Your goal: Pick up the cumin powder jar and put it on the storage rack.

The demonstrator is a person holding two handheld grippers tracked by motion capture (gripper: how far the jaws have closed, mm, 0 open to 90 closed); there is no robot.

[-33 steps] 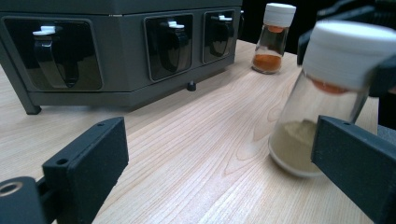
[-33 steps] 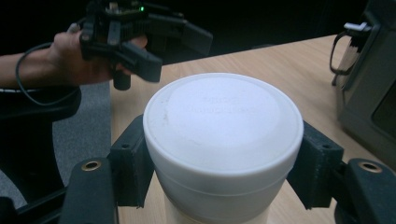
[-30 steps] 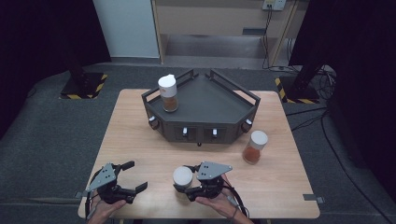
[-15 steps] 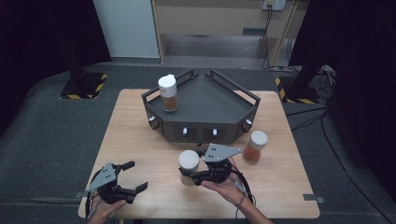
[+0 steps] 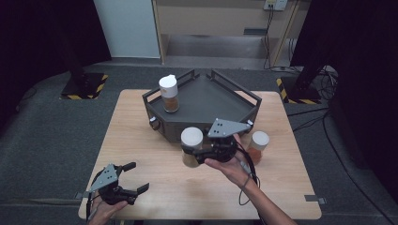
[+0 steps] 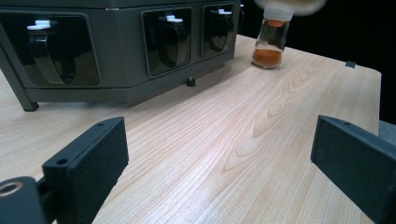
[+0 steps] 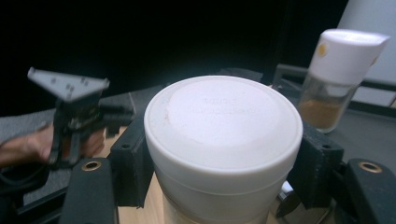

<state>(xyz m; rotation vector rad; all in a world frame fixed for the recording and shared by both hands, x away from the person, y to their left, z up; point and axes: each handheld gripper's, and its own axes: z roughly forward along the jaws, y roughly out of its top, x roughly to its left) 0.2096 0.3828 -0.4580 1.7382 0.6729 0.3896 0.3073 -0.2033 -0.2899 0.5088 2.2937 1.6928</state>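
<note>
At table centre, just before the dark rack [image 5: 206,101]: right gripper [image 5: 195,154], jaws clamped on either side of a white-capped spice jar [image 5: 192,146], jar upright and lifted clear of the wooden table [image 5: 141,140], higher than a second ago and closer to the rack. Seen from the right gripper view, white cap [image 7: 223,122] squeezed between both black jaws, pads pressed against the cap's sides; brownish powder faintly visible under the cap. Behind, on the rack's tray, a second jar [image 5: 168,93] with a white cap, upright near the left rear corner, apart from the held one. To the right of the gripper, standing on the table, a third jar [image 5: 257,146] of orange powder, near the hand yet not touching it. At the near left corner of the table: left gripper [image 5: 131,177], resting low, jaws spread wide with bare wood between them, nothing held. Ahead of it, in the left gripper view, rack front with its row of recessed slots [image 6: 168,39].
</note>
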